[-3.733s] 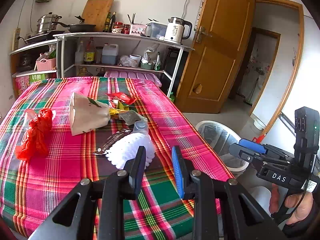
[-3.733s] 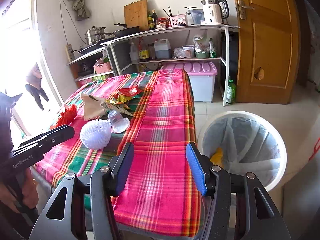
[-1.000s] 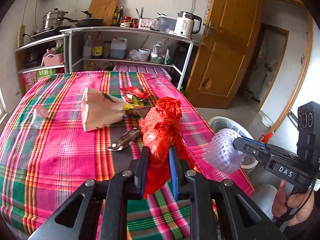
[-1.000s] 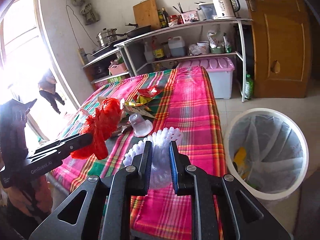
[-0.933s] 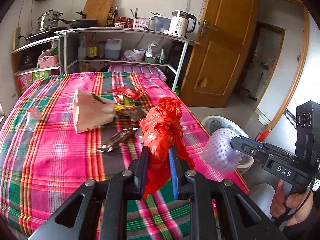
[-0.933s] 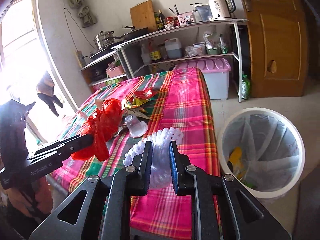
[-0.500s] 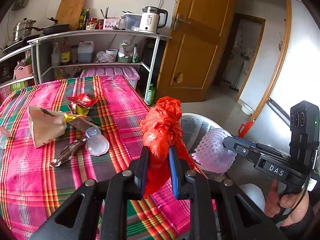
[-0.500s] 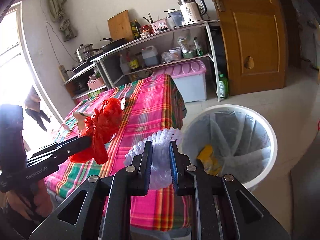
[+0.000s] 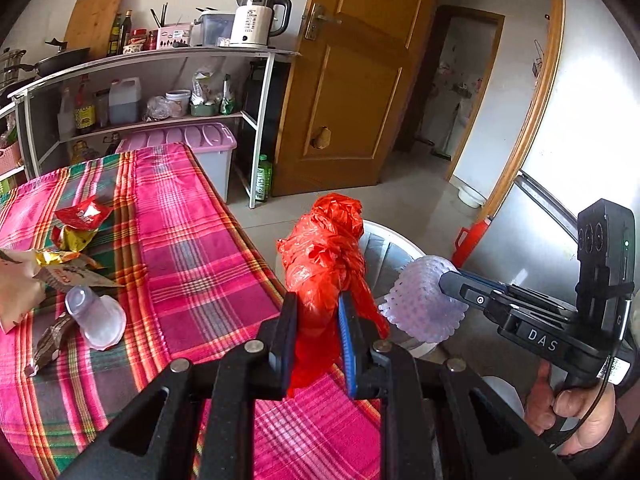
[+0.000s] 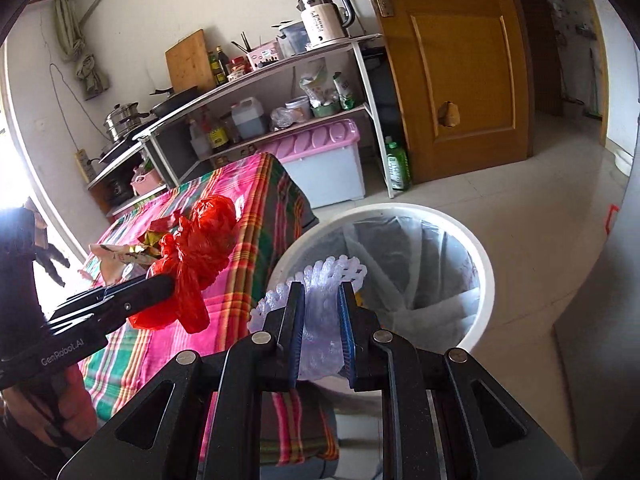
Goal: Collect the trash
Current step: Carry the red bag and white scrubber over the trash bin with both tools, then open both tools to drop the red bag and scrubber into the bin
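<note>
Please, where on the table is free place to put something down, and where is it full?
The tablecloth is bare along its edge toward the trash bin, right of the clear plastic cup. It is crowded beyond the cup: red wrapper, yellow wrapper, paper bag.

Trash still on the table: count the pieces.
About 5, heaped so some may hide: red wrapper, yellow wrapper, paper bag, clear cup, dark wrapper.

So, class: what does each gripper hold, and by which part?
The left gripper pinches the red plastic bag near its lower end. The right gripper clamps the white foam fruit net across its middle.
</note>
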